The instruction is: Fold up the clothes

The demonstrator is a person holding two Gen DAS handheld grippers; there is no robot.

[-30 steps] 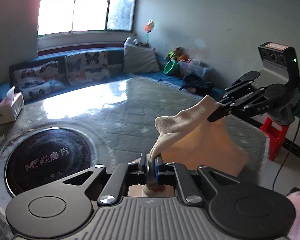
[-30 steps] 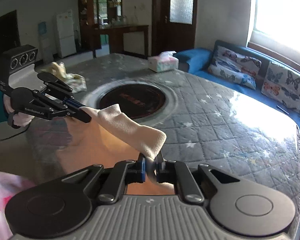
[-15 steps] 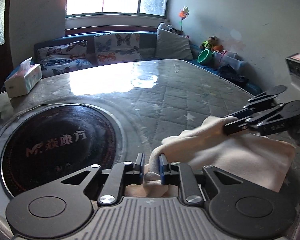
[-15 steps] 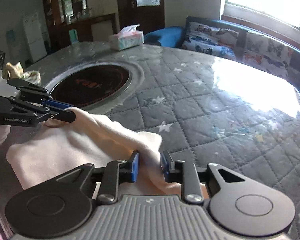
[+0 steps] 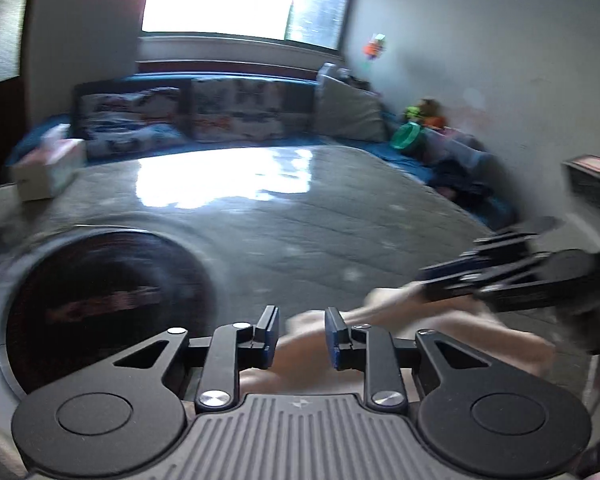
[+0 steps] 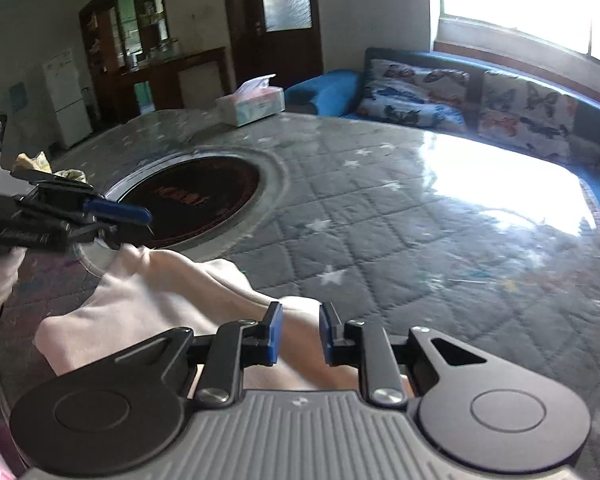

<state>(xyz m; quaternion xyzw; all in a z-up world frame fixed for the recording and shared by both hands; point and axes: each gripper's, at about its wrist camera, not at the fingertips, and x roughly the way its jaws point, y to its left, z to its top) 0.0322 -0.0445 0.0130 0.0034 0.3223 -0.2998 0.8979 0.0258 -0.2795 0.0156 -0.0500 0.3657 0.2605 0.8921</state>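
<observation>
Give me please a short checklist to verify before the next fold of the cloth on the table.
1. Left gripper released: ok, jaws stand apart.
2. Right gripper released: ok, jaws stand apart, cloth between them unpinched.
3. Cloth resting on table: ok, it lies on the quilted cover.
4. Cloth lying flat: not ok, ridges and wrinkles show along its far edge.
5. Cloth away from the black round plate: cannot tell, its corner lies near the plate's rim.
6. Folded edges aligned: cannot tell, the grippers hide the near side.
</observation>
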